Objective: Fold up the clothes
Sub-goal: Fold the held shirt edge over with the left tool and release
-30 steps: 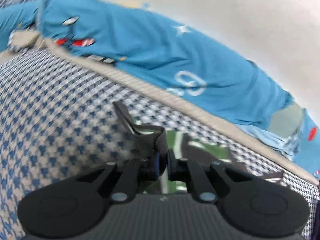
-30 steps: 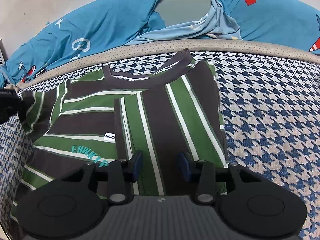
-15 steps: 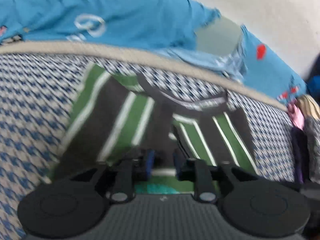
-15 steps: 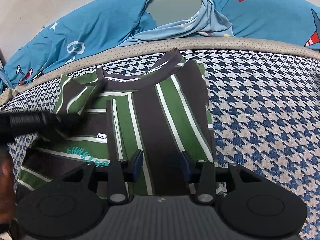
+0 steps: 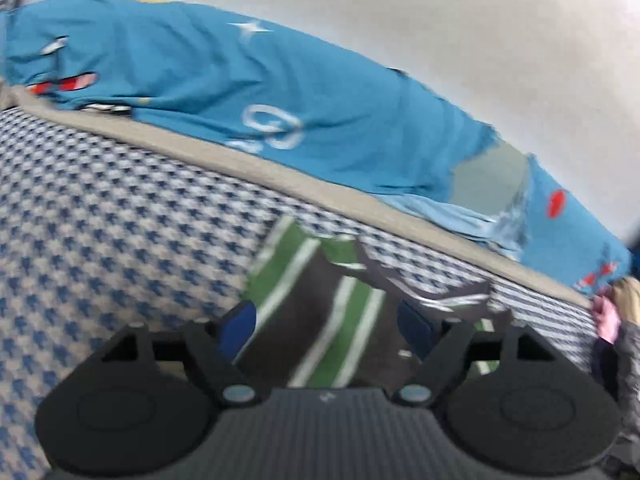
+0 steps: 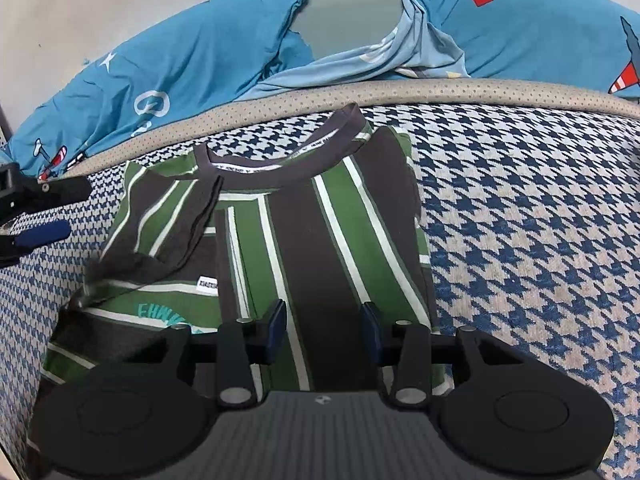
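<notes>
Two side folds look done on our striped tee [image 6: 320,232], which lies on the houndstooth bed cover [image 6: 520,240]: both edges turned in, the sleeve [image 6: 168,224] laid over, tho its left flap sits rumpled. Bottom-to-collar fold prob. still left. Long axis runs away from us, collar [image 6: 280,156] at the far end, toward the blue bedding [image 6: 192,64]. Left gripper [image 5: 328,320] opening, nothing pinched; right gripper [image 6: 324,322] part-open above the hem, gripping nothing.

A home bedroom; houndstooth mattress [image 6: 540,220] under blue cartoon-print bedding [image 6: 200,60] against a plain wall [image 5: 440,20]
</notes>
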Demonstrator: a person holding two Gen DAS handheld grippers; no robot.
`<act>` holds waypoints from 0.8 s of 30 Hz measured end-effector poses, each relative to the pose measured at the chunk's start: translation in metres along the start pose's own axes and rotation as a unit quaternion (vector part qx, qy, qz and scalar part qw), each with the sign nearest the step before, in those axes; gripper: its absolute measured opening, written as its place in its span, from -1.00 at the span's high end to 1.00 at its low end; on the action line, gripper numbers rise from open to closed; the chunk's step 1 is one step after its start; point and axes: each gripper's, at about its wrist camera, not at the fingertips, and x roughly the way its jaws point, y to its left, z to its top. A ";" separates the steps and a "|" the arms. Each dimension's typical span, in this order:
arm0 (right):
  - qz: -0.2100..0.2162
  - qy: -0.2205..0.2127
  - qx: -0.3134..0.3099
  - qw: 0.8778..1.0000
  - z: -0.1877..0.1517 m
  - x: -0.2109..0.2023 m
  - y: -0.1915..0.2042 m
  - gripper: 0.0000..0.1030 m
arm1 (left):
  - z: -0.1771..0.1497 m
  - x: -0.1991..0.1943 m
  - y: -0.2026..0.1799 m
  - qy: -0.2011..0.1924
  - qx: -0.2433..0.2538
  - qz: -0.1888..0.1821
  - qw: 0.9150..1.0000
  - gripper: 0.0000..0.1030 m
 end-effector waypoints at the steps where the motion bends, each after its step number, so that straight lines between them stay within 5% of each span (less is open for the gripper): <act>1: 0.001 0.000 -0.001 1.000 0.000 0.001 0.001 0.22 | -0.001 0.001 0.005 0.002 -0.002 0.013 1.000 -0.49; 12: 0.005 -0.015 -0.003 1.000 0.000 0.003 0.001 0.22 | -0.020 0.009 0.011 0.034 0.056 0.094 0.993 -0.57; 19: -0.003 -0.024 0.030 0.999 0.007 0.007 -0.025 0.22 | -0.036 0.028 0.009 0.085 0.094 0.140 0.982 -0.68; 24: -0.011 -0.025 0.052 0.998 0.011 0.009 -0.039 0.22 | -0.041 0.030 0.008 0.082 0.107 0.155 0.979 -0.83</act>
